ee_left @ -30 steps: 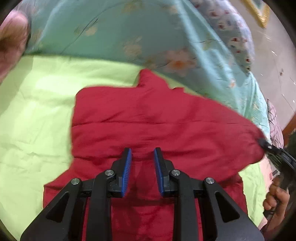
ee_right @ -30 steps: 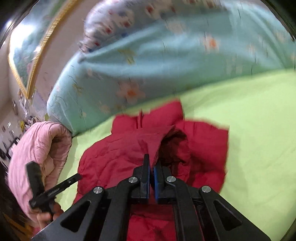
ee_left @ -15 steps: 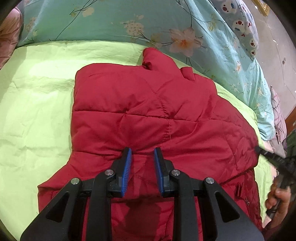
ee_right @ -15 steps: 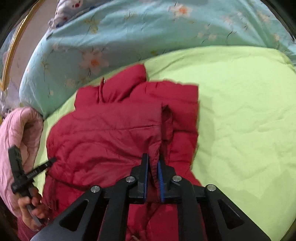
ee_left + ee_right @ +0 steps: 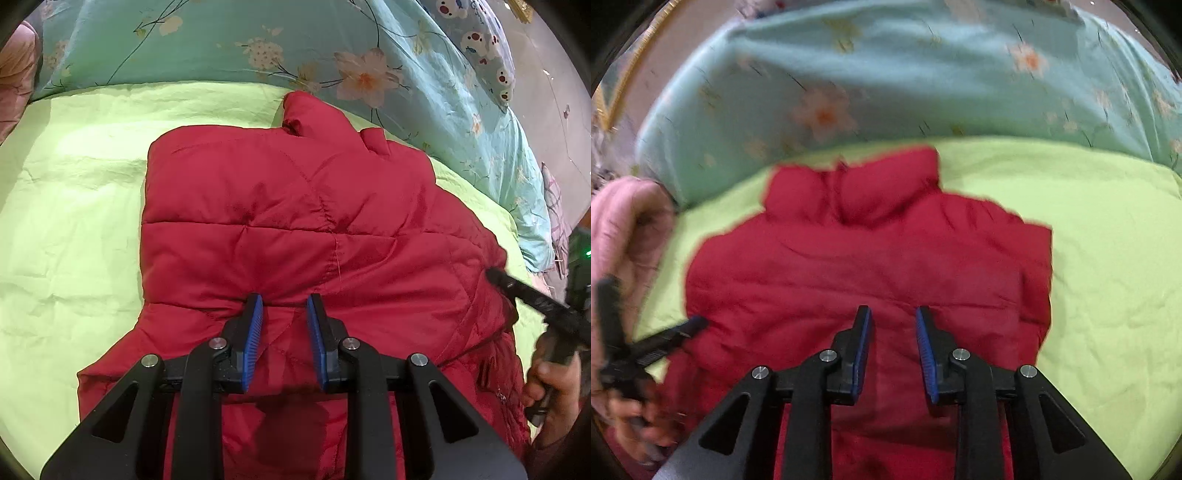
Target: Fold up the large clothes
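Released a moment ago, the right claw (image 5: 893, 325) now gapes empty; its flap lies folded across the jacket (image 5: 295, 221).
Left claw (image 5: 283, 314) is also parted, holding nothing, above the puffy, quilted red jacket, which lies flat on the wrinkled green bed sheet (image 5: 74, 192), collar toward the floral duvet (image 5: 221, 44).

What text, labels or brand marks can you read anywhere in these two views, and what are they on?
None can be read.
Red jacket: no tag, logo or print shows on the side facing up.
Teal quilt: flower pattern only, no words.
Grey-blue pillow: cartoon figures only, no words.
Left gripper and right gripper: plain black with blue pads, no markings visible.
The right wrist view is motion-blurred, so small print there would be lost.
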### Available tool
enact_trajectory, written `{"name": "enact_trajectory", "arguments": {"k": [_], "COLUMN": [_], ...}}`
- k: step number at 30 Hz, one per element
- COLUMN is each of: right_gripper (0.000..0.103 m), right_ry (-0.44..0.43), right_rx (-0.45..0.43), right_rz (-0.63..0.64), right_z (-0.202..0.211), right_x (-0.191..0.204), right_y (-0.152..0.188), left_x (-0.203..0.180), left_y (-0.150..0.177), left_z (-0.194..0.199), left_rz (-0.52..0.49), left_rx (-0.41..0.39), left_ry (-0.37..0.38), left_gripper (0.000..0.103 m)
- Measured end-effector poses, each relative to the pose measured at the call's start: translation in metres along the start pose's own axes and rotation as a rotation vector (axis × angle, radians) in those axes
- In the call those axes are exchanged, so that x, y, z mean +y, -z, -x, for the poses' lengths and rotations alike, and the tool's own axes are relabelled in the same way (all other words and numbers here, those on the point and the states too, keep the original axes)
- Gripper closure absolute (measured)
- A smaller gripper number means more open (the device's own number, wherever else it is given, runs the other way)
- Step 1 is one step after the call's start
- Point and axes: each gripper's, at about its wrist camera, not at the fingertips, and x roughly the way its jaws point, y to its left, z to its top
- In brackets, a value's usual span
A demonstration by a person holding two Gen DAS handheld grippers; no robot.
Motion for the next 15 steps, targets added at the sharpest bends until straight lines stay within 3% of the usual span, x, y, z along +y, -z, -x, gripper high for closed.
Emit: {"name": "enact_trajectory", "arguments": {"k": [2,5,9,15], "right_gripper": [0.077,0.079,0.080,0.080], "right_ry": [0.035,0.011,0.032,-0.005], "right_rx": [0.027,0.066,0.067,0.055], "right_rz": [-0.008,-0.031,-0.002,-0.027], "right_z": [-0.013,-0.031,-0.043,-0.048], "right_x": [-0.009,-0.023,-0.020,-0.028], "right_y": [0.009,0.018,0.019,0.022], "left_x": [0.001,0.001,0.001,0.005], "left_y": [0.000,0.000,0.000,0.000], "left_z": [-0.005,-0.013,-0.019,-0.022], "left_rz": [0.005,0.008,0.003,-0.002], "left_rx": [0.014,0.032,0.034,0.035], "left_ry": [-0.005,-0.017,-0.030,-0.021], "left_gripper": [0.081,0.081,0.081,0.080]}}
